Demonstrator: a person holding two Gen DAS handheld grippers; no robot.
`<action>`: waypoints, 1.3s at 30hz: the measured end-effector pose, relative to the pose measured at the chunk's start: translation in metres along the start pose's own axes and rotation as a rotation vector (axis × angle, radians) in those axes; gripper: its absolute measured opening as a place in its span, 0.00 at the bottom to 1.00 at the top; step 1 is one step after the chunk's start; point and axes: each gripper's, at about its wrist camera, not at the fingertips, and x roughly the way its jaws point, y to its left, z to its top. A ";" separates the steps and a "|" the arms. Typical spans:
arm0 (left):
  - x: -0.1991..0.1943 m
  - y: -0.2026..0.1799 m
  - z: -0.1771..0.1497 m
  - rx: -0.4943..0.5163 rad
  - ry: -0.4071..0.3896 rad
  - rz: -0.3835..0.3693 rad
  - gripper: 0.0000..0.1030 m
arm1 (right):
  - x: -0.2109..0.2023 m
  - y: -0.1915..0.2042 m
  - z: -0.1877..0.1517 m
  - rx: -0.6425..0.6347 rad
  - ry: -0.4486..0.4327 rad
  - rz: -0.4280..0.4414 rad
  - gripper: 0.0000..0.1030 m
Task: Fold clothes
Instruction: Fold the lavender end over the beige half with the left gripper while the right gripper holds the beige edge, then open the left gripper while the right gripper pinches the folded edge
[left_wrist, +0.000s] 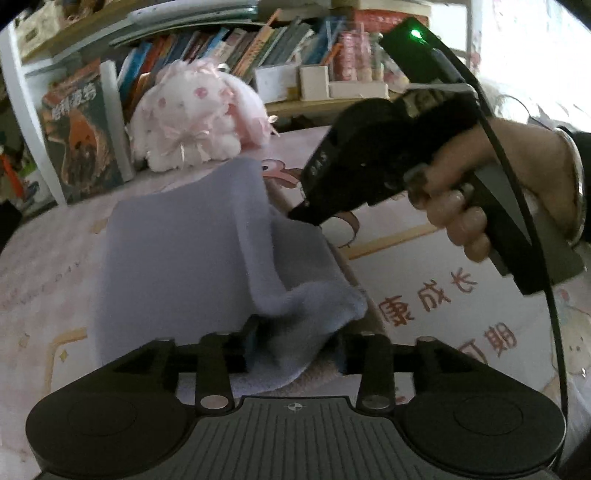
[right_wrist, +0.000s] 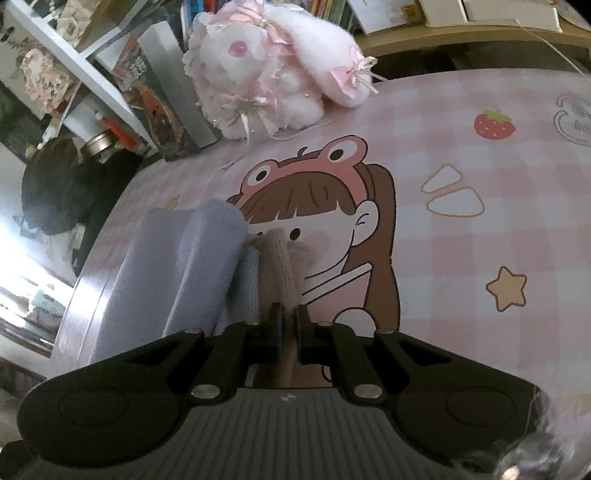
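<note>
While the blue cloth (left_wrist: 177, 258) lies half folded on the counter (right_wrist: 461, 229) | right tongs (right_wrist: 290, 328) clamped on its edge | left tongs (left_wrist: 295, 347) apart, corner loose between | risk: corner drops, fold flops open.

Lavender cloth (left_wrist: 177, 258) drapes between left tool (left_wrist: 295, 347) fingers.

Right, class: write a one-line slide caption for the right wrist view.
Right gripper shut on a blue cloth over a pink cartoon table cover.
</note>
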 end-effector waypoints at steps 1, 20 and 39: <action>-0.007 -0.001 0.001 -0.008 -0.008 -0.017 0.49 | -0.003 0.000 0.001 -0.011 -0.002 0.004 0.12; -0.005 0.056 -0.013 -0.246 -0.004 0.123 0.47 | 0.014 0.020 0.023 -0.084 0.066 0.062 0.20; -0.002 0.057 -0.019 -0.222 0.017 0.084 0.52 | -0.044 0.013 0.013 -0.012 -0.020 0.126 0.36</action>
